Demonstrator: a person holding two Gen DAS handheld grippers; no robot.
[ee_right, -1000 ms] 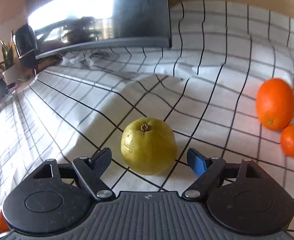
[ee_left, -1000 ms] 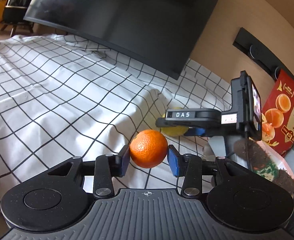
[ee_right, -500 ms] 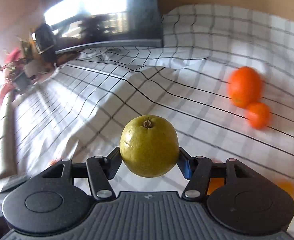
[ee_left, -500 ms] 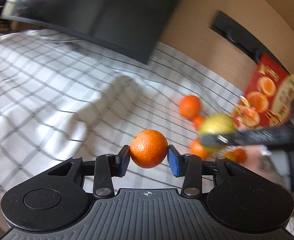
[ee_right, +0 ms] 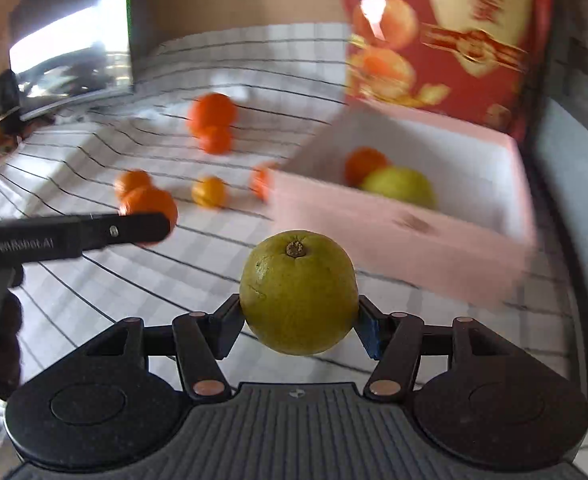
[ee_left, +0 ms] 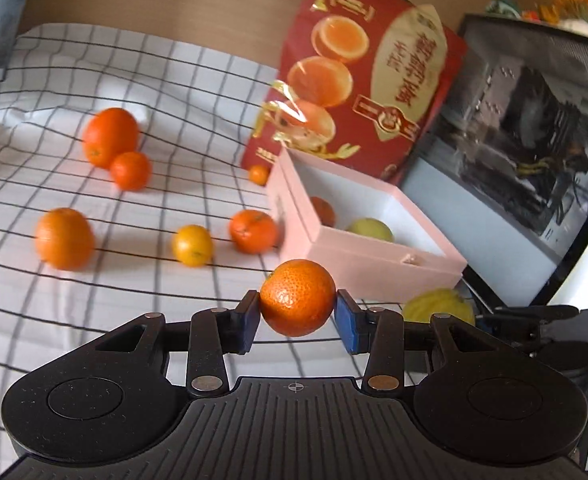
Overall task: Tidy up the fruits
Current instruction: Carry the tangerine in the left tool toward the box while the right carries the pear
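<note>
My left gripper (ee_left: 297, 316) is shut on a small mandarin (ee_left: 297, 297) and holds it above the checked cloth, just left of the front of a pink box (ee_left: 358, 258). My right gripper (ee_right: 298, 322) is shut on a yellow-green pear (ee_right: 298, 292), held in the air in front of the pink box (ee_right: 394, 248). The box holds an orange fruit (ee_right: 364, 164) and a yellow-green pear (ee_right: 400, 188). Several oranges and mandarins lie loose on the cloth, among them a large orange (ee_left: 109, 136) and a yellow-orange one (ee_left: 191, 245). The left gripper shows in the right wrist view (ee_right: 73, 236).
A red carton printed with oranges (ee_left: 358, 80) stands behind the box. A computer case with a glass side (ee_left: 514, 152) is to the right. A dark monitor (ee_right: 69, 52) stands at the back left. The white checked cloth (ee_left: 93, 300) is rumpled.
My right gripper shut on the pear and lifted it off the cloth. Both grippers swung right with their fruit, bringing the pink box and red carton into view.
</note>
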